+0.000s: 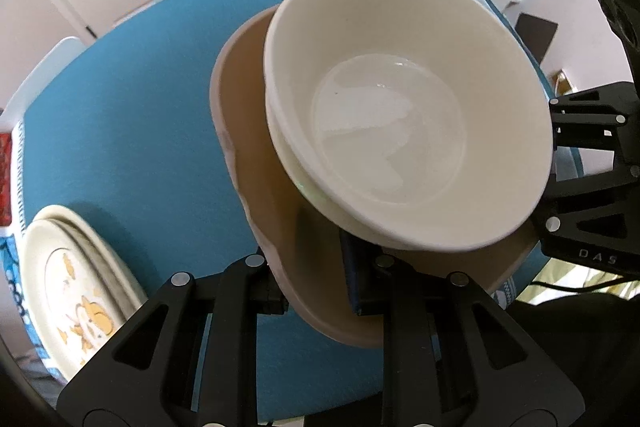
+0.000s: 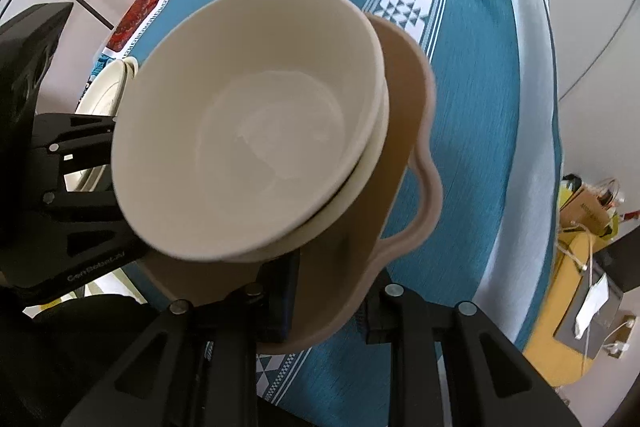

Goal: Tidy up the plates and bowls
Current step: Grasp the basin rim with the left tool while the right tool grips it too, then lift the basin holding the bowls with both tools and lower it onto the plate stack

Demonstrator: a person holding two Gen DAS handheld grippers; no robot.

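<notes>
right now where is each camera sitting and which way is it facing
Left wrist: sits on the left gripper, looking steeply down at the tan tray its jaws pinch; the right gripper shows at the frame's right edge.
Right wrist: sits on the right gripper, looking steeply down at the tan tray it clamps; the left gripper shows at the left.
Shared: the tray, the stacked white bowls on it, the blue tablecloth, the printed plates.
</notes>
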